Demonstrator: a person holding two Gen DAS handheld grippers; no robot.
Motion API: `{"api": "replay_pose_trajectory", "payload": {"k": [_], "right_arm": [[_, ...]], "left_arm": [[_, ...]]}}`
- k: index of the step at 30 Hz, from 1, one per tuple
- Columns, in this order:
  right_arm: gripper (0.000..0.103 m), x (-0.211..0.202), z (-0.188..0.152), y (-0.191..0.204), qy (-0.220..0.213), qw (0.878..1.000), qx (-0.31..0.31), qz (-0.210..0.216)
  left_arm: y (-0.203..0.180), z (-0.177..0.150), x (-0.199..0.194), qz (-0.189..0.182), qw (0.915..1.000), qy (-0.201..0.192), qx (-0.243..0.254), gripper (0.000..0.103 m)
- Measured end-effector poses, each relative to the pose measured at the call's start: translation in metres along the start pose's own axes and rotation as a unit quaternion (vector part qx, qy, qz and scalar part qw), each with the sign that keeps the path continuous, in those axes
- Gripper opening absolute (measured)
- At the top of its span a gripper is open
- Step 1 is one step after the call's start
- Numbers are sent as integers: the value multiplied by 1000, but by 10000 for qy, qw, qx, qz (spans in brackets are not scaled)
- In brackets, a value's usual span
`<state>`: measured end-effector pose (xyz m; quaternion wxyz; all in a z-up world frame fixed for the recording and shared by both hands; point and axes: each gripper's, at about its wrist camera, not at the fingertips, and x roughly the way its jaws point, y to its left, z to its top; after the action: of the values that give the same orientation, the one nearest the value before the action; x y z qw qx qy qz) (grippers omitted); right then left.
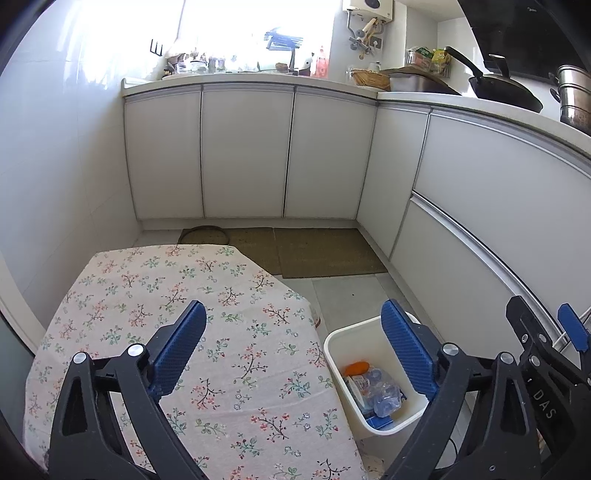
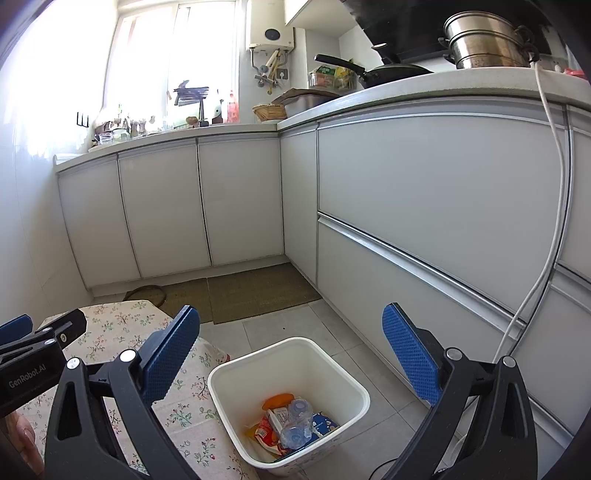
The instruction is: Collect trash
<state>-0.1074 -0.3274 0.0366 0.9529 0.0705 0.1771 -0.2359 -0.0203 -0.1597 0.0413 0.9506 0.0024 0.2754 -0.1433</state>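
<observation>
Hovering above the bin [image 2: 334, 354], both grippers, left [image 1: 293, 347] and right [image 2: 291, 354], gape wide and empty; trash [image 2: 291, 424] is already inside, so the next move is probably finding more.

Premises: a domestic kitchen. An L-shaped run of white flat-fronted base cabinets [image 2: 240, 199] with metal edge trims carries a pale stone-look worktop [image 2: 424, 83]. On it stand a black long-handled wok [image 2: 391, 70], a stacked stainless-steel steamer pot [image 2: 487, 40] and a rectangular steel tray [image 2: 310, 100]. A white wall-mounted water heater [image 2: 271, 35] hangs beside a bright window [image 2: 173, 48]. Grey floor tiles [image 2: 295, 328] carry brown woven mats [image 2: 258, 291]. Bottles and jars crowd the sill-side counter.
</observation>
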Motion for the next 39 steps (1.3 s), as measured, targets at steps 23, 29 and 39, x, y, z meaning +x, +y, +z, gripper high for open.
{"api": "replay_pose_trajectory", "payload": {"k": [23,29,39], "right_arm": [[96,4,0,-4,-12,10000,-26,-32],[96,7,-1,-5,-1,10000,-44,-72],[96,9,-2,-6,-16,9999,-56,-112]], "left_arm": [[-5,-2,2,-283,9995,-5,125,69],[-5,-1,2,-311,9995,12,109,68],[-5,1,0,-240,9997,-8,53,92]]}}
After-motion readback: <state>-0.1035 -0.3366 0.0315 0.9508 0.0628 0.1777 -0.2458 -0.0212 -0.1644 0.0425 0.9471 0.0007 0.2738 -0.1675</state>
